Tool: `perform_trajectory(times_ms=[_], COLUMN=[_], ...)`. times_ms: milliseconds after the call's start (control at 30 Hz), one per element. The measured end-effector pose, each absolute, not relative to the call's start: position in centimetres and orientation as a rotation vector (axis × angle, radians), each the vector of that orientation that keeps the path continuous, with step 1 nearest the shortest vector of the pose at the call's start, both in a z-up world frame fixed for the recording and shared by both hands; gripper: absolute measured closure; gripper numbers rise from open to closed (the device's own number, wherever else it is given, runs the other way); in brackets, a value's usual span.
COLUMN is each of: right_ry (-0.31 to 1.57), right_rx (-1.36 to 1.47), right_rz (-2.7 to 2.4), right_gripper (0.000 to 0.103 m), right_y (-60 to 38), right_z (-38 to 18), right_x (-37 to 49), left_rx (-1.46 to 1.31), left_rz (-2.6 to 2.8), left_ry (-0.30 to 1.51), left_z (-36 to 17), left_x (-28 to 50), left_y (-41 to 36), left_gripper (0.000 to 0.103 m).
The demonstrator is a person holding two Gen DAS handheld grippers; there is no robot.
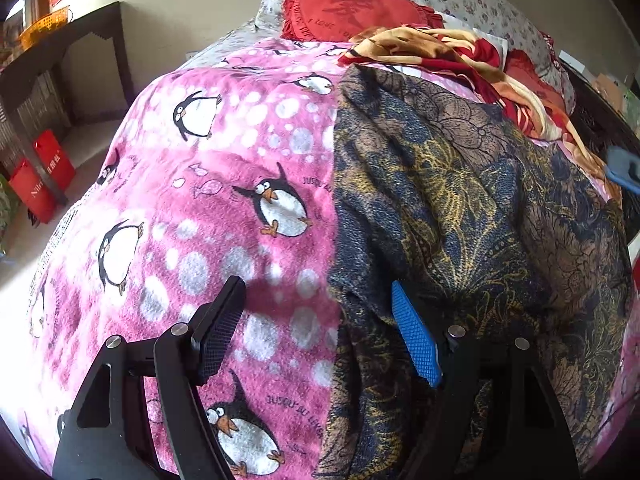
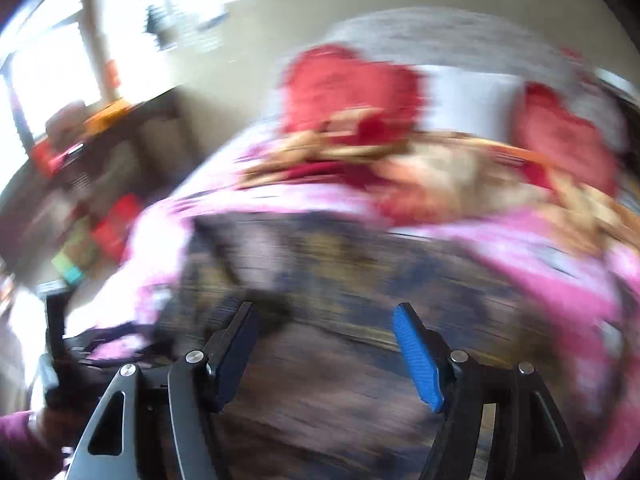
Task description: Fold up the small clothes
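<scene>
Dark blue-and-gold floral knit garment [image 1: 460,208] spread rumpled on pink penguin-print fleece blanket [image 1: 192,184]. Left gripper [image 1: 320,340] released, straddling its near-left edge; right gripper [image 2: 324,356] unclenched, empty, blurred. Best pinching one layer only, clear of blanket.

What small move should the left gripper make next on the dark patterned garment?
Probably lower the left gripper onto the near edge of the dark patterned garment and close. Its jaws stand open and empty, straddling that edge over the pink penguin blanket. The right gripper is open too, its view blurred.
</scene>
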State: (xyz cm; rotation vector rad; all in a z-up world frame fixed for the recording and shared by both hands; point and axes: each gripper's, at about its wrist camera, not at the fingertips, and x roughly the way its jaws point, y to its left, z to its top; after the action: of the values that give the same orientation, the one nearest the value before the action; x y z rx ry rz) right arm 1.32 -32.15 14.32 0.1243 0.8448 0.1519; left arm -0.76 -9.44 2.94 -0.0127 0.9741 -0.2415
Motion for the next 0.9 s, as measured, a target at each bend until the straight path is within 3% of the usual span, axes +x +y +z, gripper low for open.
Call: perform_trajectory(times_ms=[233,267,300,367,400,433,567,767,833,900], right_ry=[0.899,0.919,0.956,0.990,0.963,0.944,0.876,0.928,0.937,0.918], right_rx=[-0.130,-0.151,-0.152,-0.152,-0.159,-0.137,-0.075,-0.031,0.023,0.042], right_rz=[0.300,0.297,0.321,0.338,0.334,0.355,0.369,0.317,0.337,0.296], right_gripper=[0.037,0.049,0.070,0.091,0.099,0.100,0.100,0.099,0.088,0.051], right_y=[-20.6,-20.0,-19.4,-18.9,-18.7,-18.6,-17.9,-16.9,-18.5,-21.5], right_z=[10.1,9.2,7.8,6.7,7.0,7.6,9.4,6.2,7.6,9.8], right_x=[10.3,11.4,12.8,13.8,13.8,13.9,15.3,16.9,15.1,11.4], left_rx=[-0.050,-0.055,-0.057,-0.055,-0.058,-0.065,-0.081,-0.055,-0.050,-0.050], left_rz=[-0.265,-0.268,-0.274,-0.287,-0.297,-0.302,-0.285,-0.269,-0.266,-0.264], left_ry=[0.977,0.978,0.977,0.970,0.968,0.965,0.923,0.903,0.874,0.845], left_z=[2.6,2.6,2.6,2.6,2.7,2.9,4.2,5.5,6.3,7.1], left_x=[-0.9,-0.8,-0.8,-0.9,-0.9,-0.9,-0.6,0.1,0.0,-0.1], left_y=[-8.5,-8.5,-8.4,-8.3,-8.1,-7.9,-7.2,-7.6,-7.6,-7.6], left_gripper=[0.028,0.028,0.028,0.028,0.028,0.028,0.028,0.028,0.028,0.028])
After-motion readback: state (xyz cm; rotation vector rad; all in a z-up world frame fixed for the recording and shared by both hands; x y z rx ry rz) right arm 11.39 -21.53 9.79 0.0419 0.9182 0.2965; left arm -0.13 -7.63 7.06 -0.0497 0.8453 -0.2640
